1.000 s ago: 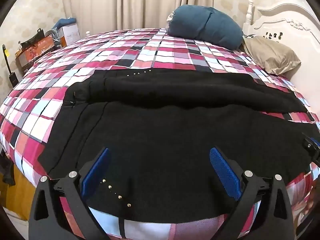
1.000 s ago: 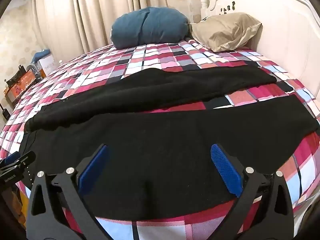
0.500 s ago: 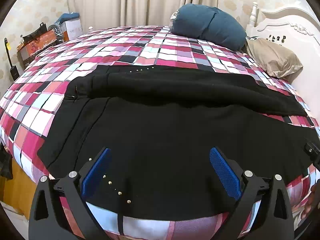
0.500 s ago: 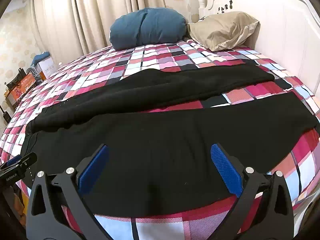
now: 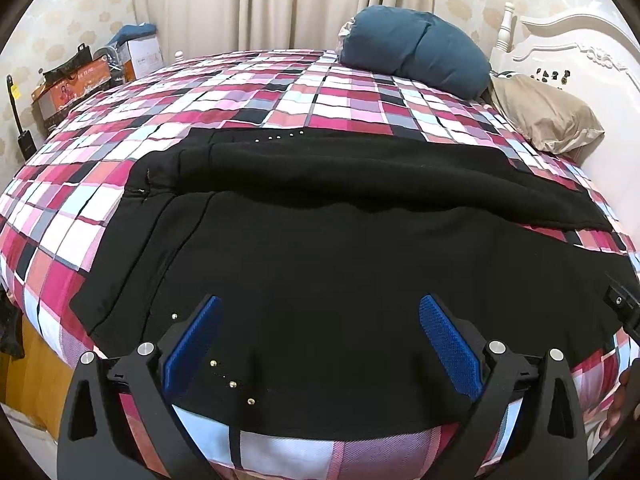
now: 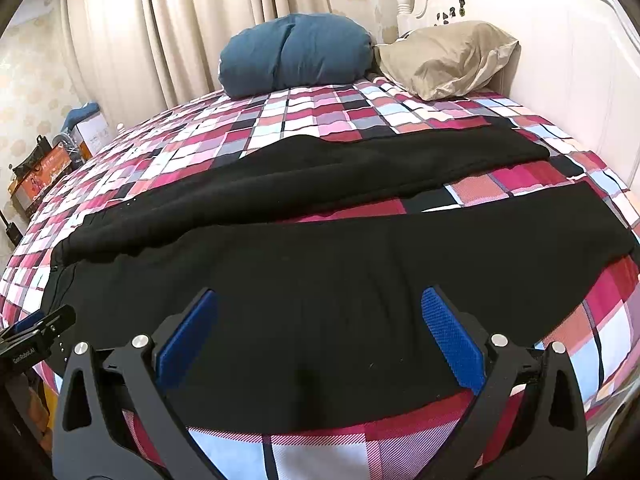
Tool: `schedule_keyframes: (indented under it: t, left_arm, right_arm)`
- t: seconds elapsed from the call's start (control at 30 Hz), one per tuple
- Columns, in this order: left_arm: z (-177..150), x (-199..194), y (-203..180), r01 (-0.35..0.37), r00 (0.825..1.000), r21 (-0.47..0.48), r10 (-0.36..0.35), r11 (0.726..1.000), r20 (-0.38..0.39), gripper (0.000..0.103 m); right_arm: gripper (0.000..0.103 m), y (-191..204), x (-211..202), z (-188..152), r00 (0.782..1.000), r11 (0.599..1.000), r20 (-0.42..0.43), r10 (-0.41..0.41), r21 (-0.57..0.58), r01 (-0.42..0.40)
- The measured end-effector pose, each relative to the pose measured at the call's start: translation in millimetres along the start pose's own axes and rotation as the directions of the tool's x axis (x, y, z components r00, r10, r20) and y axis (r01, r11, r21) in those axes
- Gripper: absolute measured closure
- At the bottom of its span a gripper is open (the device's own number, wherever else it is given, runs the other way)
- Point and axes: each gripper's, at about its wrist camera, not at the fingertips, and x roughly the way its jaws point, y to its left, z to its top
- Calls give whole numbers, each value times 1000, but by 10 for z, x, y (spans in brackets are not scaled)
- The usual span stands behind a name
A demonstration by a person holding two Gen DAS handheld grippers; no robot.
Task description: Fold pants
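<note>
Black pants point(image 5: 340, 248) lie spread across the checked bed, waist to the left, both legs running right. A row of small metal studs point(image 5: 230, 380) marks the near waist corner. My left gripper point(image 5: 320, 344) hovers open above the near edge by the waist, nothing between its blue pads. In the right wrist view the pants point(image 6: 320, 272) show both legs, with a strip of bedspread between them toward the cuffs. My right gripper point(image 6: 320, 340) hovers open over the near leg's edge. The left gripper's tip point(image 6: 40, 328) shows at that view's left edge.
The checked bedspread point(image 5: 280, 92) covers a bed with a white headboard point(image 6: 560, 60) on the right. A blue cushion point(image 5: 416, 52) and a beige pillow point(image 5: 548, 120) lie at the head. Boxes and bags point(image 5: 80, 80) stand on the far left by the curtains.
Both grippers have lifted and drawn back a little from the bed, so more of the pants and bedspread shows. The pants have not moved.
</note>
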Motion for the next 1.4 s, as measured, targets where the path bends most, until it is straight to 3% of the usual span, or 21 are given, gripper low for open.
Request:
schedule_keyframes:
  t: [1.4]
  left_arm:
    - [20,-14,-42,17,1000,-2,-17,1000,-2,5]
  right_arm:
    - [2,65,11,-10,1000,1000,-12,5,-9,-5]
